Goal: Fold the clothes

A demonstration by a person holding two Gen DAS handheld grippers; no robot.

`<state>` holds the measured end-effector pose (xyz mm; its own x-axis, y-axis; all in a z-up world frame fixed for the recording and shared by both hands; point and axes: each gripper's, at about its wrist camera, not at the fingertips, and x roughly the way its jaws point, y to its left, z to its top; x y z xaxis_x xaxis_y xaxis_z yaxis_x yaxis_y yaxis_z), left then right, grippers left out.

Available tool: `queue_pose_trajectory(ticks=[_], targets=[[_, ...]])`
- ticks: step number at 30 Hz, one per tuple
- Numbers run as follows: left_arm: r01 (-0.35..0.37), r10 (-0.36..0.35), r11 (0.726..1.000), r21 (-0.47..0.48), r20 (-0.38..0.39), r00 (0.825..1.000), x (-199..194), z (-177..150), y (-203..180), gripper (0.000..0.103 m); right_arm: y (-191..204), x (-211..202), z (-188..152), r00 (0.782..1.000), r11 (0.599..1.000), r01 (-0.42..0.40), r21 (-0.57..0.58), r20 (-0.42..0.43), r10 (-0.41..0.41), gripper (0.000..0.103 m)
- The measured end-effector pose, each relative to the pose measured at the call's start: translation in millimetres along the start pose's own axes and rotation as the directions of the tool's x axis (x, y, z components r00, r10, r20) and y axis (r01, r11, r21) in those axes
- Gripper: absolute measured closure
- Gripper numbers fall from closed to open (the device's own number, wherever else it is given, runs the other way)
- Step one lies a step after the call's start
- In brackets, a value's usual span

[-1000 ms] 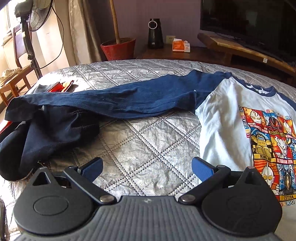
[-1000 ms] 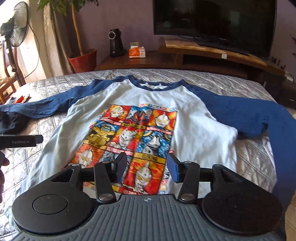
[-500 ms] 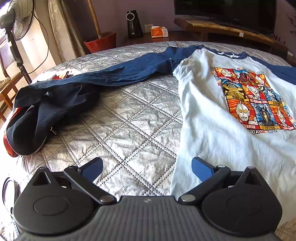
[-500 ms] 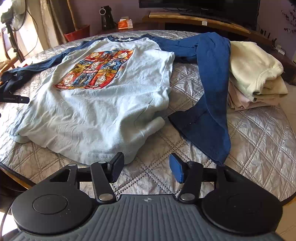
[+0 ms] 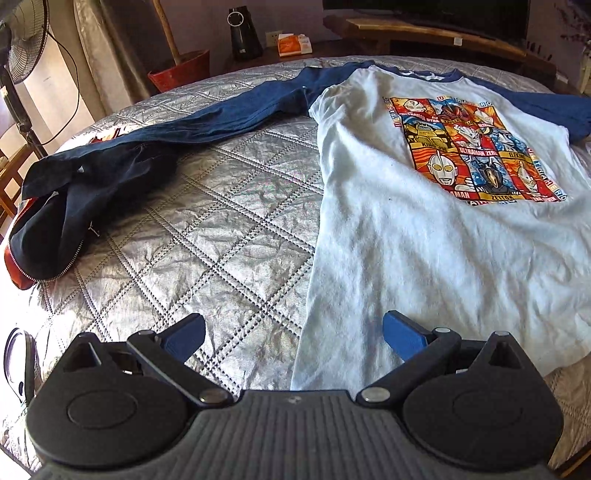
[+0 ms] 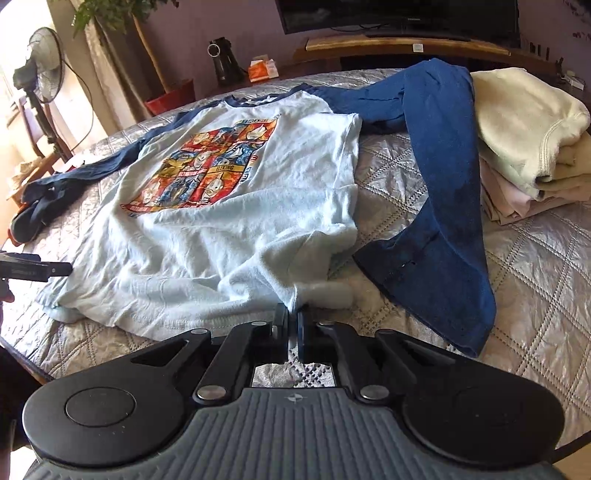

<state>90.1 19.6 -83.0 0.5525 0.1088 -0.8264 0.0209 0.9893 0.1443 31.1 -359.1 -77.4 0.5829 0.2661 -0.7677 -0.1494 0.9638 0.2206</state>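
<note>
At the near edge of the bed: my right gripper (image 6: 293, 325) is clamped on the bottom right corner of the shirt (image 6: 229, 221), jaws pinched together with pale fabric bunched between them.
Left tool: my left gripper (image 5: 291, 332) hangs with its blue fingers (image 5: 400, 332) spread wide and nothing between them, poised over the shirt's other bottom corner at the same near edge.
Garment: the white raglan lies face up across the middle of the bed, cartoon print (image 5: 476, 147) showing, collar toward the far edge; one navy sleeve (image 5: 221, 118) stretches to the left edge, the other sleeve (image 6: 443, 192) loops back down toward the near right edge.
Step in hand: I judge this the opening grasp of the fold, one hem corner taken, the second not yet.
Next move: likely to close the left tool on its corner, then lift both evenly so the hem travels toward the collar without dragging the sleeves.
Surface: a silver quilted bedspread (image 5: 221, 229), stitched in diamonds; a dark zipped garment (image 5: 66, 206) sits at the left edge, a stack of folded clothes (image 6: 528, 140) at the right edge.
Room: a fan (image 6: 46, 70), a red plant pot (image 5: 181, 68), a television (image 6: 399, 14) on a wooden stand beyond the far edge.
</note>
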Motion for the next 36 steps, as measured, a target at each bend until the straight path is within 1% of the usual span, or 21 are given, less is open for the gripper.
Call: queue_pose_trajectory(ticks=[2,4,6,8,10,12,14,15,17,18,19,20,21,22,26,27,28,29,31,34,36], targets=[[-0.009,0.009,1.0,-0.002,0.004,1.0,-0.6,-0.5,-1.5,0.001,5.0,-6.9,-4.0,0.998,1.0,0.009,0.003,-0.057,-0.009,0.097],[-0.026,0.026,1.0,0.004,0.011,1.0,-2.0,-1.5,-3.0,0.001,5.9,-17.5,-8.6,0.993,0.998,-0.053,0.027,-0.099,0.056,0.084],[-0.064,0.064,0.998,0.013,0.024,0.998,-4.5,-2.3,-3.9,0.001,9.9,-37.1,-14.1,0.997,0.999,-0.045,-0.002,-0.06,0.045,0.08],[-0.09,0.09,0.996,-0.01,0.028,0.996,-6.7,-2.1,0.6,0.001,6.5,-54.4,-17.8,0.999,0.999,-0.03,0.03,-0.02,0.03,0.075],[-0.075,0.076,0.996,-0.053,0.013,0.997,-8.2,-2.1,8.4,0.001,3.5,-65.8,-18.3,1.0,0.999,0.008,0.052,0.02,-0.009,0.053],[-0.045,0.045,0.995,-0.089,-0.004,0.999,-10.3,-2.8,14.6,0.001,6.8,-67.6,-13.0,0.997,0.998,0.063,0.015,0.043,-0.064,0.052],[-0.007,0.007,0.996,-0.091,-0.005,1.0,-15.9,-5.5,13.6,0.002,16.0,-60.3,-2.9,0.994,0.995,0.089,-0.045,0.064,-0.086,0.054],[0.001,-0.001,0.997,-0.078,0.007,1.0,-20.8,-7.5,10.2,0.001,20.7,-56.3,2.4,0.993,0.992,0.099,-0.073,0.075,-0.094,0.056],[0.005,-0.004,0.999,-0.039,0.029,1.0,-29.8,-12.7,0.7,0.001,28.7,-46.1,10.6,0.994,0.991,0.077,-0.108,0.082,-0.068,0.058],[-0.001,0.002,1.0,-0.018,0.035,0.999,-32.5,-14.9,-4.1,0.001,32.1,-34.9,13.1,0.996,0.987,0.083,-0.139,0.05,-0.077,0.056],[-0.012,0.012,1.0,0.003,0.037,0.999,-33.6,-16.6,-8.5,0.001,35.1,-21.7,15.0,0.996,0.98,0.094,-0.175,0.005,-0.095,0.052],[-0.024,0.023,0.999,0.023,0.039,0.999,-34.8,-18.3,-12.9,0.001,33.9,-8.6,14.5,0.991,0.975,0.107,-0.194,-0.057,-0.12,0.052],[-0.039,0.037,0.999,0.038,0.037,0.999,-34.5,-19.1,-15.2,0.001,30.8,4.4,13.0,0.981,0.971,0.12,-0.206,-0.127,-0.148,0.053],[-0.062,0.061,0.998,0.033,0.028,0.998,-32.7,-18.8,-12.4,0.001,28.3,9.2,10.5,0.971,0.965,0.144,-0.22,-0.154,-0.18,0.052],[-0.175,0.174,0.984,-0.039,-0.025,0.984,-24.2,-16.2,9.8,0.002,20.9,-14.6,0.4,0.951,0.935,0.266,-0.235,-0.094,-0.294,0.045],[-0.205,0.203,0.977,-0.058,-0.032,0.979,-22.8,-15.7,15.3,0.005,19.2,-22.1,-3.5,0.949,0.93,0.282,-0.235,-0.071,-0.306,0.044],[-0.218,0.217,0.974,-0.068,-0.023,0.976,-25.1,-15.3,18.8,0.008,17.6,-29.5,-6.8,0.95,0.928,0.291,-0.232,-0.047,-0.31,0.044],[-0.218,0.218,0.973,-0.071,0.0,0.976,-30.3,-15.1,20.5,0.008,17.7,-38.0,-8.7,0.958,0.935,0.277,-0.221,-0.016,-0.287,0.044],[-0.181,0.182,0.983,-0.023,0.048,0.982,-39.2,-16.0,9.4,0.003,21.3,-53.7,-11.6,0.973,0.95,0.231,-0.208,0.047,-0.227,0.042],[-0.124,0.114,0.988,0.093,0.107,0.988,-49.5,-18.5,-16.4,0.001,35.7,-57.6,-19.2,0.986,0.94,0.167,-0.296,0.064,-0.155,0.033],[-0.115,0.094,0.971,0.207,0.109,0.99,-46.2,-22.9,-38.5,0.001,47.5,-46.4,-24.2,0.99,0.901,0.135,-0.412,0.031,-0.135,0.033]])
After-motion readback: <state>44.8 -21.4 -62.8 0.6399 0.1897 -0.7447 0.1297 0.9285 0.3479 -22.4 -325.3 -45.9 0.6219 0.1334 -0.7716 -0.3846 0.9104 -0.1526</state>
